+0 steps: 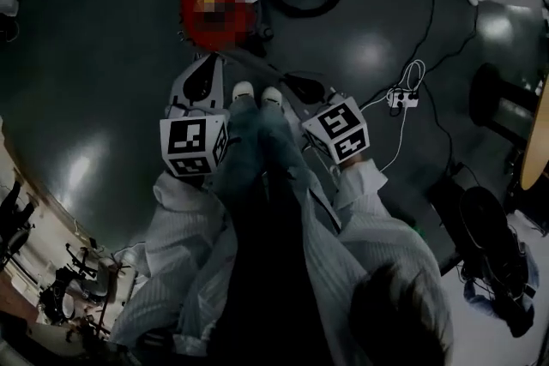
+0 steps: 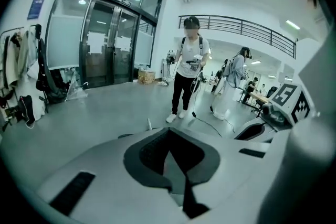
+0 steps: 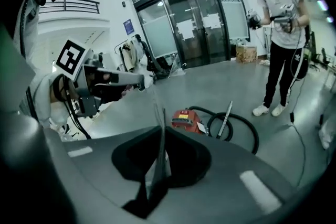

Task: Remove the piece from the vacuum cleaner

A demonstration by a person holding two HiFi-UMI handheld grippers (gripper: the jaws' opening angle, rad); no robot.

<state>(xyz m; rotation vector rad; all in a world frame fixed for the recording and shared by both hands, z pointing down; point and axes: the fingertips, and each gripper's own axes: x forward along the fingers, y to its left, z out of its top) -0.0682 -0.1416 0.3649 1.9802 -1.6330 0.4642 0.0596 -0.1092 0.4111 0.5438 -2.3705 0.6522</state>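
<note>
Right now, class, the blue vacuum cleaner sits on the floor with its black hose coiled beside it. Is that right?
Not quite. The vacuum cleaner is red, not blue; the right gripper view shows it plainly. The rest holds: it sits on the floor with its black hose coiled beside it.

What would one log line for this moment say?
left tongs shut, empty | right tongs shut, empty | red vacuum cleaner on floor ahead, untouched
</note>
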